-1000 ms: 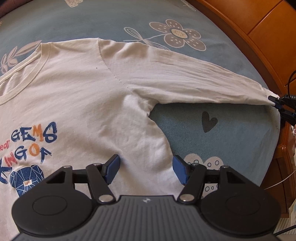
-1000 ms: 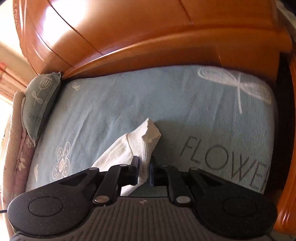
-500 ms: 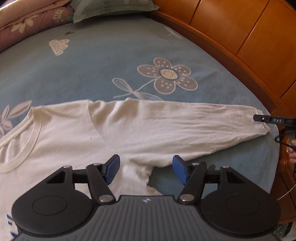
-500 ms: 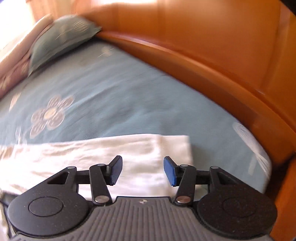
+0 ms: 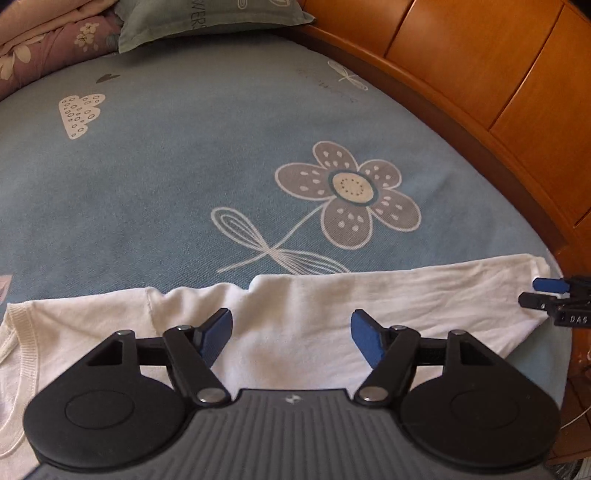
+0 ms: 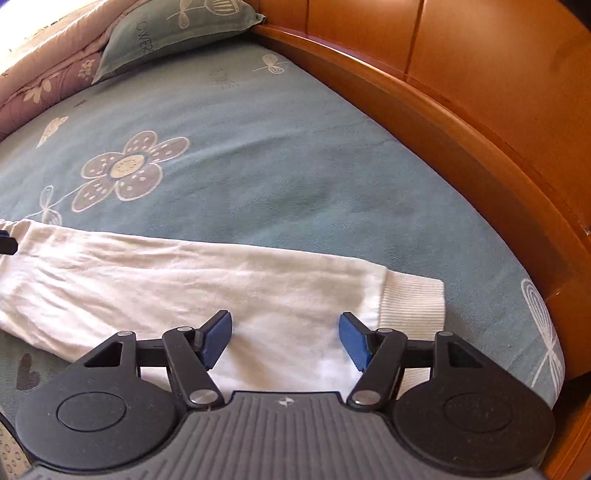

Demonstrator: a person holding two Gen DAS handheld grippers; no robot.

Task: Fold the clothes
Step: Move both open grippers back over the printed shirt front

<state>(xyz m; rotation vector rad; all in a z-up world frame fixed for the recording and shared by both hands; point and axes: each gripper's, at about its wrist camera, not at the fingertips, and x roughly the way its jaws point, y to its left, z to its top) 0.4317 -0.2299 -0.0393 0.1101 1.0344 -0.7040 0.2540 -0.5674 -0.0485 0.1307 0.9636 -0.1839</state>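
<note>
Both claws opening; right claw (image 6: 284, 338) apparently released the sleeve (image 6: 184, 280).

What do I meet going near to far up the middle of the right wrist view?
right gripper with jaws opening, empty → white sleeve → blue bedsheet → green pillow

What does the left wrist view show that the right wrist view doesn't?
Only the left wrist view: the shirt's ribbed collar and shoulder seam, plus the right gripper at the sleeve end. Only the right wrist view: the ribbed cuff lying flat. Both: the white sleeve stretched out on the blue sheet, the flower print, the pillow, the wooden bed frame. Both grippers' jaws are opening, nothing clamped.
</note>
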